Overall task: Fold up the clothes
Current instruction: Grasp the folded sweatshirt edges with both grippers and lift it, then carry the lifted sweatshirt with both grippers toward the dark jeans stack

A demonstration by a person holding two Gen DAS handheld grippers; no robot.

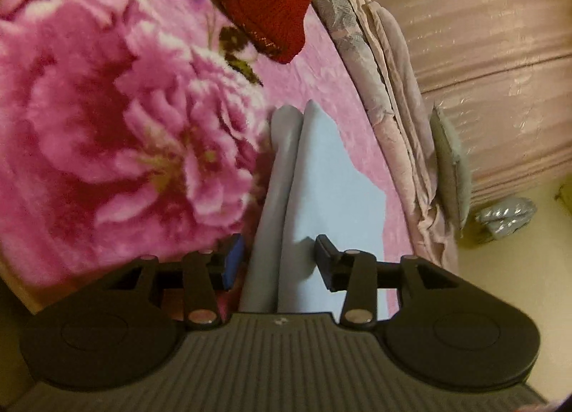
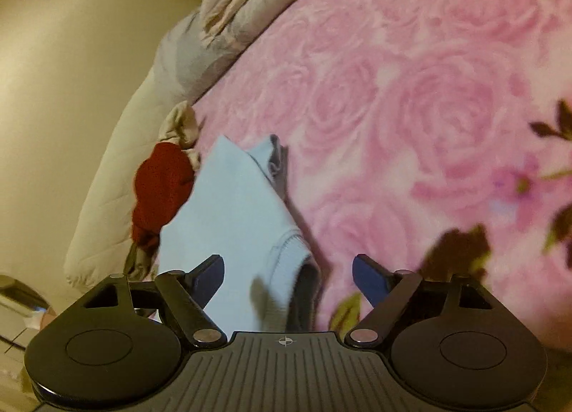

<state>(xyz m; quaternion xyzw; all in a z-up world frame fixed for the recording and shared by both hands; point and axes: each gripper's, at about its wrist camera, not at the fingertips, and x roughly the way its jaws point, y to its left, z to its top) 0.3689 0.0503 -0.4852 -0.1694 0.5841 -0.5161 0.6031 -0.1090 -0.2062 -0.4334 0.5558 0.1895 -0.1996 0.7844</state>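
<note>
Already partly folded, pale blue cotton garment [image 2: 228, 197] lies doubled on pink floral fleece blanket [image 2: 411, 90]; left gripper [image 1: 279, 254] and right gripper [image 2: 287, 276] spread, empty; crumpled red knit garment [image 2: 161, 186] unfolded.

Both tools share 1 build. The left gripper [image 1: 279, 254] has a black ribbed body, 2 round black discs, silver pivot pins and linkage arms. The right gripper [image 2: 287, 276] adds blue finger pads [image 2: 368, 281] and a small crosshair marking.

Garment [image 2: 228, 204] on blanket [image 2: 411, 97], sweater [image 2: 161, 190] just beside it
</note>
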